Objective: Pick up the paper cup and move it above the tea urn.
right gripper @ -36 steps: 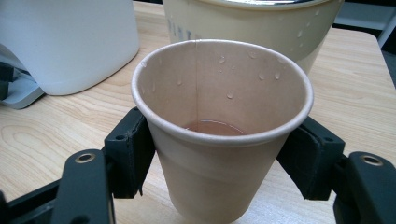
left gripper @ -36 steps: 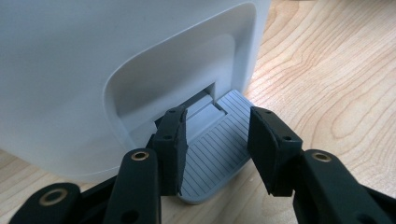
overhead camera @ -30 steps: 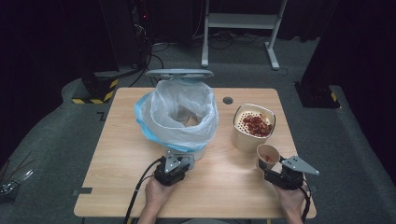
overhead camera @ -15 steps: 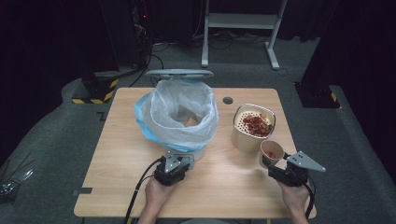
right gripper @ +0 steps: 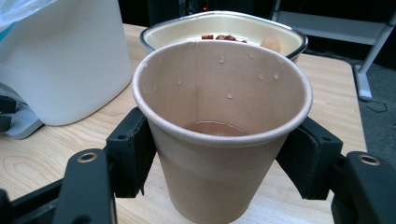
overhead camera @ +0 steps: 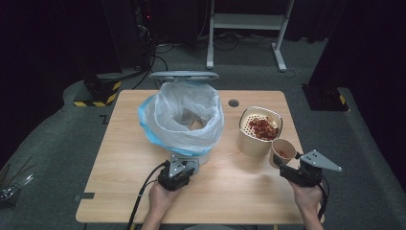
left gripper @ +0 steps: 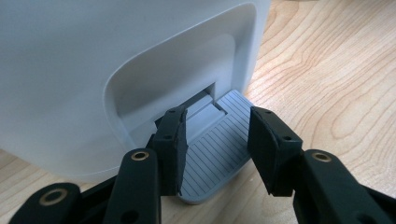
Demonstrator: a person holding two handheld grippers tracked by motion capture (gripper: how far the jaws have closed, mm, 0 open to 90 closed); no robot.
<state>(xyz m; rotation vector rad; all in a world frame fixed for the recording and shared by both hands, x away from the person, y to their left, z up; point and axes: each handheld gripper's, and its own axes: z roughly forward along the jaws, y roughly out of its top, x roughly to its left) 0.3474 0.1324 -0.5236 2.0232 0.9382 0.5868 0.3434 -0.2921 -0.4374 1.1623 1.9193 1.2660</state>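
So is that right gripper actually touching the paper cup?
Touching. In the right gripper view both black jaws press the sides of the paper cup, held in the right gripper.

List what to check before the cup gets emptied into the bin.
1. Bin lid raised over the bag: ok.
2. Left gripper clamped on the pedal: ok.
3. Right gripper holds the paper cup, and its jaws have just been closing on it: ok.
4. Cup upright, with a little liquid at the bottom: ok.
5. Cup clear of the strainer tub: cannot tell, they sit very close.
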